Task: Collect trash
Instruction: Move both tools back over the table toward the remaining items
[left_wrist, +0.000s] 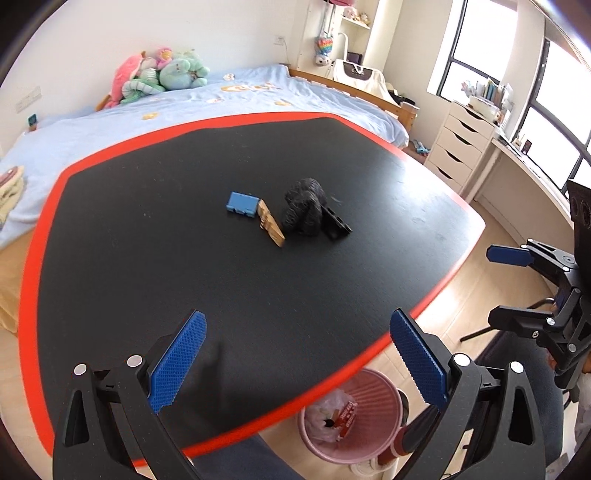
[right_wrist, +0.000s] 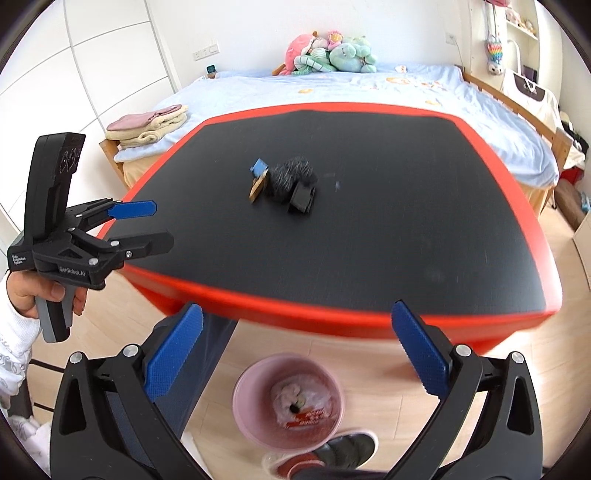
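Both claws, left (left_wrist: 297, 363) and right (right_wrist: 295, 354), gape wide, empty.

The left wrist camera sat above the near edge of the table (left_wrist: 258, 295), looking forward and down between its own fingers (left_wrist: 177, 362) across the black top toward the bed (left_wrist: 221, 99) and the window beyond. The right wrist camera hung off the table's edge, over the floor, facing the same bed from further right, with the pink bin (right_wrist: 288, 398) directly below. Both views shared the table top, the small cluster of items (left_wrist: 288, 214) at its centre, the bin and the bed; each also caught the other gripper at its margin.
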